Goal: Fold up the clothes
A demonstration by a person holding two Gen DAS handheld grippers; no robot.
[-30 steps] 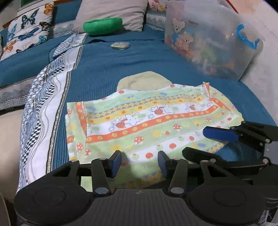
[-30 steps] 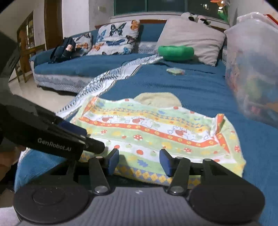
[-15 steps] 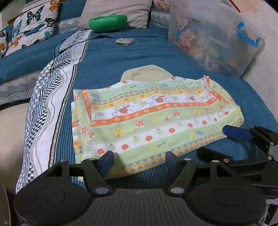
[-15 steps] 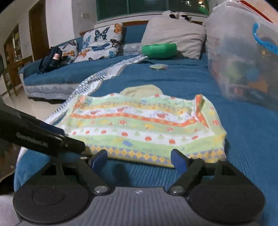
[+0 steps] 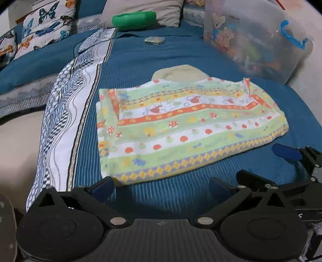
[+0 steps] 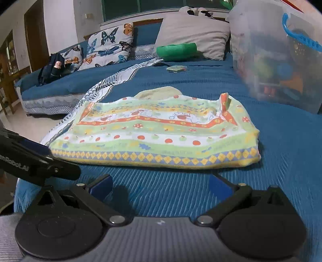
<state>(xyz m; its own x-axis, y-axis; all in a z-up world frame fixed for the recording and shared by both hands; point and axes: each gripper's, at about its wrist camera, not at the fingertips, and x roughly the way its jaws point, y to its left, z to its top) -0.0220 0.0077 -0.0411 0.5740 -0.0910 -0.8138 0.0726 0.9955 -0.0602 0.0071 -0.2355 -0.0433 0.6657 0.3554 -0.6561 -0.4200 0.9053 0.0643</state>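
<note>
Now you have pulled both grippers back off the patterned garment (image 5: 181, 129): the left gripper (image 5: 161, 185) and right gripper (image 6: 161, 184) stand wide open, empty. It lies folded on the blue bedspread (image 5: 181, 58), so this fold looks finished.

A living room in a home is shown. A long blue sofa (image 6: 60, 84) is seen, with butterfly pillows (image 6: 112, 46) and a big grey pillow (image 6: 193, 34) laid on it. A clear box (image 6: 277, 58) full of toys is set on the blue cover (image 6: 201, 84). A window (image 6: 161, 6) and a wooden door (image 6: 34, 42) are seen behind. A dark bag (image 6: 51, 68) is left on the sofa.
</note>
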